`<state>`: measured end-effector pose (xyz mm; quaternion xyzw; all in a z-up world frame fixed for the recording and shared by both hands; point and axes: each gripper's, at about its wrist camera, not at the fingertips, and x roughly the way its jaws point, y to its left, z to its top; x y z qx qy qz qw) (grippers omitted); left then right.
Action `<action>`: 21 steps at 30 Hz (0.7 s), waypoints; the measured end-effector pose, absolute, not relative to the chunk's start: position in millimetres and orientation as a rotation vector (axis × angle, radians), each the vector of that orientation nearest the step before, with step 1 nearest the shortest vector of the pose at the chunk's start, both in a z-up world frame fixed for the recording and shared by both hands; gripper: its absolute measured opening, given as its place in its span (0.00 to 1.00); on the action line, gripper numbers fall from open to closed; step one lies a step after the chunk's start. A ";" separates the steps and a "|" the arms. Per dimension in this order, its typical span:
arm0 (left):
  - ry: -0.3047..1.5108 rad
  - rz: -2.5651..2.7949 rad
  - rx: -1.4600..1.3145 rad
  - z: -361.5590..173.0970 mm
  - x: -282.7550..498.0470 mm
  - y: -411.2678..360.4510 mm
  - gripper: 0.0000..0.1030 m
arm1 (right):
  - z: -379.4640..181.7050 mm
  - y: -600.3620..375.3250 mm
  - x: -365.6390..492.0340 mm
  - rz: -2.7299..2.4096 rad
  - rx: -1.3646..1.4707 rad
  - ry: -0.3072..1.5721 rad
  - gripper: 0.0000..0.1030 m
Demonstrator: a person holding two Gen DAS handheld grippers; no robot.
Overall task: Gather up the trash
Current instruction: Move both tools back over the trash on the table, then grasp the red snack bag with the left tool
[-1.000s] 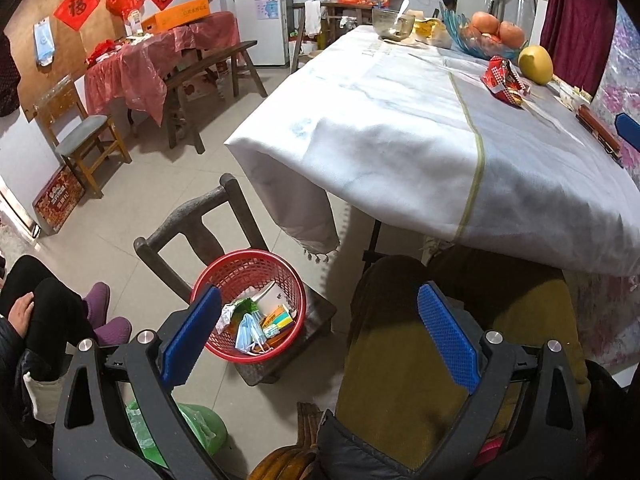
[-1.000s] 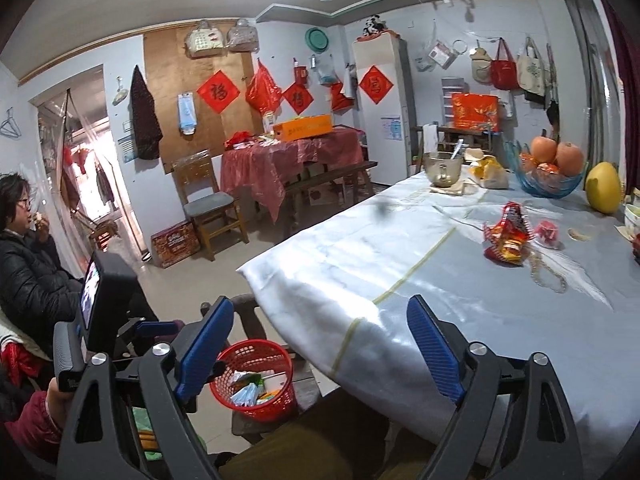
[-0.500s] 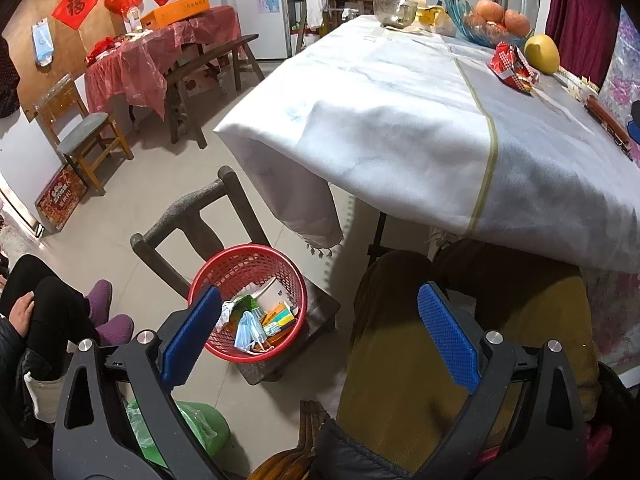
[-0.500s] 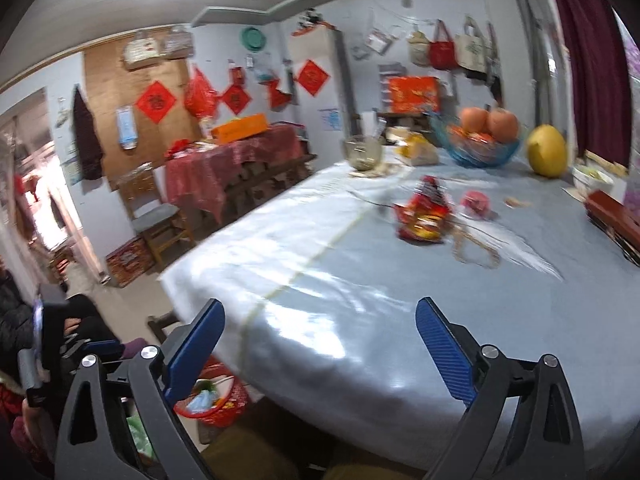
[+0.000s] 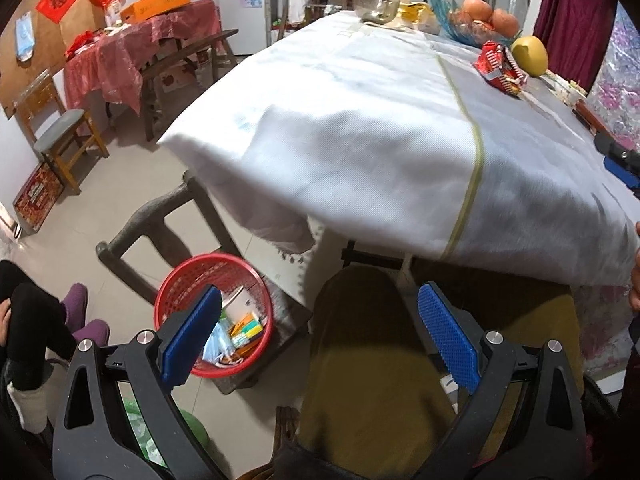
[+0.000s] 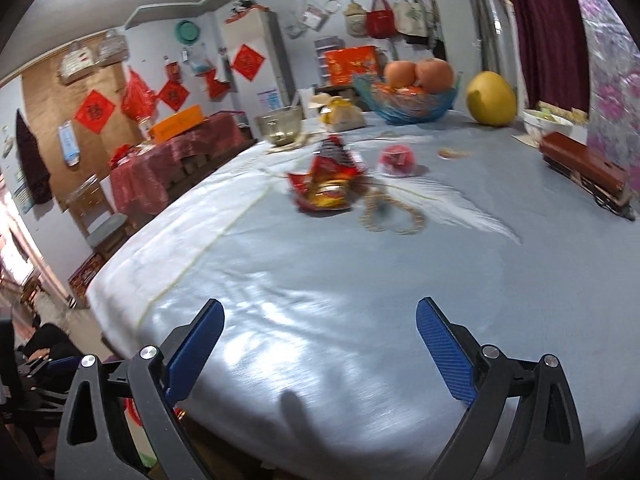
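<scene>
Tablecloth (image 6: 320,288) covers the table bearing a red wrapper (image 6: 326,184); both tongs (image 5: 318,330) (image 6: 318,344) gape empty.

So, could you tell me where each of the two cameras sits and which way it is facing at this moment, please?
Left wrist: on the left gripper, low at the table's near edge, tilted down at the red basket on a wooden chair; the person's knees show between its open fingers.
Right wrist: on the right gripper, above the table, facing across it at the red snack wrapper; only its open fingers show.
Shared: the white tablecloth, wrapper, fruit bowl and yellow pomelo.
</scene>
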<state>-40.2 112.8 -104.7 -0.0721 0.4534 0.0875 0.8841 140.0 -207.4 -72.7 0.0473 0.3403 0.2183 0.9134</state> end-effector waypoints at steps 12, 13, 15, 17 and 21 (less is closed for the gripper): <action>0.940 0.071 -0.114 -79.5 42.0 85.6 0.92 | -60.0 -234.0 211.9 0.372 0.036 0.720 0.95; 0.936 0.059 -0.111 -77.3 48.5 82.8 0.92 | -58.7 -235.6 219.1 0.367 0.031 0.716 0.95; 0.933 0.054 -0.094 -72.3 63.6 76.0 0.94 | -56.3 -240.8 234.5 0.356 0.028 0.711 0.95; 0.910 0.039 -0.053 -66.0 77.4 66.6 0.94 | -57.4 -248.9 253.1 0.331 0.048 0.716 0.95; 0.931 -0.011 -0.039 -58.3 102.7 55.1 0.94 | -67.0 -268.1 282.5 0.326 0.158 0.772 0.95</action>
